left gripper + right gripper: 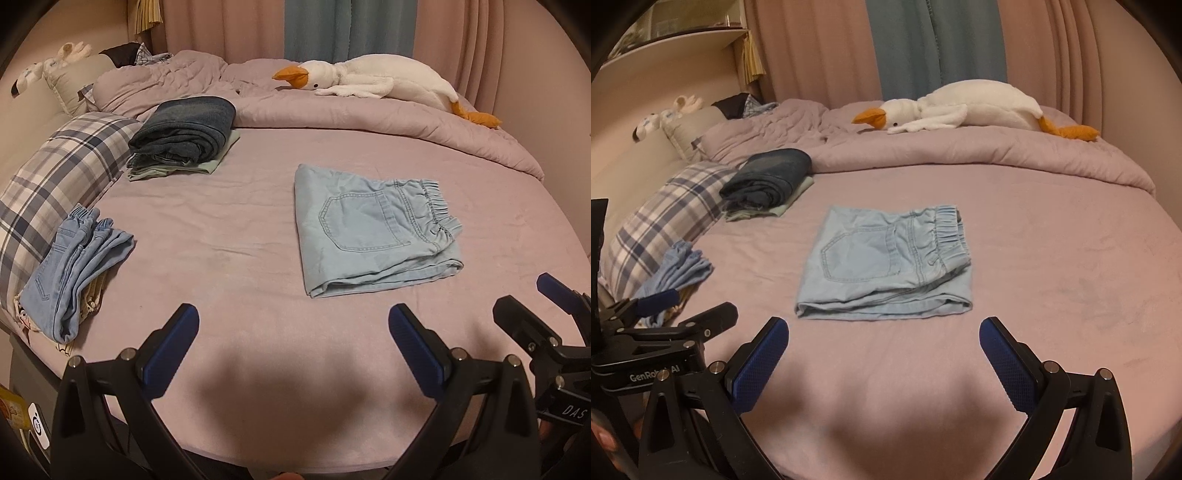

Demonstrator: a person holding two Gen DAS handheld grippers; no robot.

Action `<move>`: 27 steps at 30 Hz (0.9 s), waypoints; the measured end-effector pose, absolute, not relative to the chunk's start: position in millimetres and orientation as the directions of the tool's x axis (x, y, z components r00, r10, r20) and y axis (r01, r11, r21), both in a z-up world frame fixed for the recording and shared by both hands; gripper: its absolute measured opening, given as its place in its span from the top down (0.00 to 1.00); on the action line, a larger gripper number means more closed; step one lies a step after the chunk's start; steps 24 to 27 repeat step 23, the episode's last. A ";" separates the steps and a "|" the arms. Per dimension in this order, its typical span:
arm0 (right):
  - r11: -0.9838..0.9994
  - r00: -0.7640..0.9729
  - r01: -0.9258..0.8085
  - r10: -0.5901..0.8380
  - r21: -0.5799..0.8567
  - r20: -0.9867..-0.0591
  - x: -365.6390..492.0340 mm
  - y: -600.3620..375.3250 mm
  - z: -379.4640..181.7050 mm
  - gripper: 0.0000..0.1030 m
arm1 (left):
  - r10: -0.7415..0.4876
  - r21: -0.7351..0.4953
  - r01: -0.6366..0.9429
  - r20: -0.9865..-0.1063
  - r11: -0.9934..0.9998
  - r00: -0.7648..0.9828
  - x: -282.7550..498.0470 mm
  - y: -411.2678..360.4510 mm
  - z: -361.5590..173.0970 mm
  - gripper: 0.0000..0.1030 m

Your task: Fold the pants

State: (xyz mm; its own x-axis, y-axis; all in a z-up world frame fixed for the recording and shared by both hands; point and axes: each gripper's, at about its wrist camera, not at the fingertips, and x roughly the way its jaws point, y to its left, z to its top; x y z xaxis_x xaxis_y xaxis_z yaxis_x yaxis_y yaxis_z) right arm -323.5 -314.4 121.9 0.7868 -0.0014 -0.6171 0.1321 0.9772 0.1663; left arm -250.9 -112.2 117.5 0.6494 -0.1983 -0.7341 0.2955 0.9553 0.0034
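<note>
Light blue pants (373,229) lie folded into a flat rectangle on the pink bed sheet, back pocket up, elastic waistband to the right; they also show in the right wrist view (886,266). My left gripper (293,321) is open and empty, hovering over the sheet short of the pants' near edge. My right gripper (884,332) is open and empty, just short of the pants' near fold. The right gripper also appears at the right edge of the left wrist view (532,295), and the left gripper at the left of the right wrist view (690,306).
A stack of dark folded jeans (184,136) sits at the back left. A pile of light denim pants (74,266) lies by a plaid pillow (55,177). A plush goose (369,79) rests on the rumpled duvet (332,110) at the back.
</note>
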 end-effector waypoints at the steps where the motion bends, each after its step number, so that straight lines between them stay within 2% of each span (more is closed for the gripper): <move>1: 0.977 0.788 0.132 -0.002 0.167 -0.616 -324.2 -313.6 122.4 0.01 | -0.200 0.002 0.297 -0.733 0.955 0.650 -251.2 -111.9 117.5 0.00; 27: 0.980 0.780 0.128 -0.007 0.149 -0.625 -324.6 -307.9 122.8 0.01 | -0.222 -0.024 0.303 -0.734 0.953 0.641 -248.7 -109.4 116.4 0.00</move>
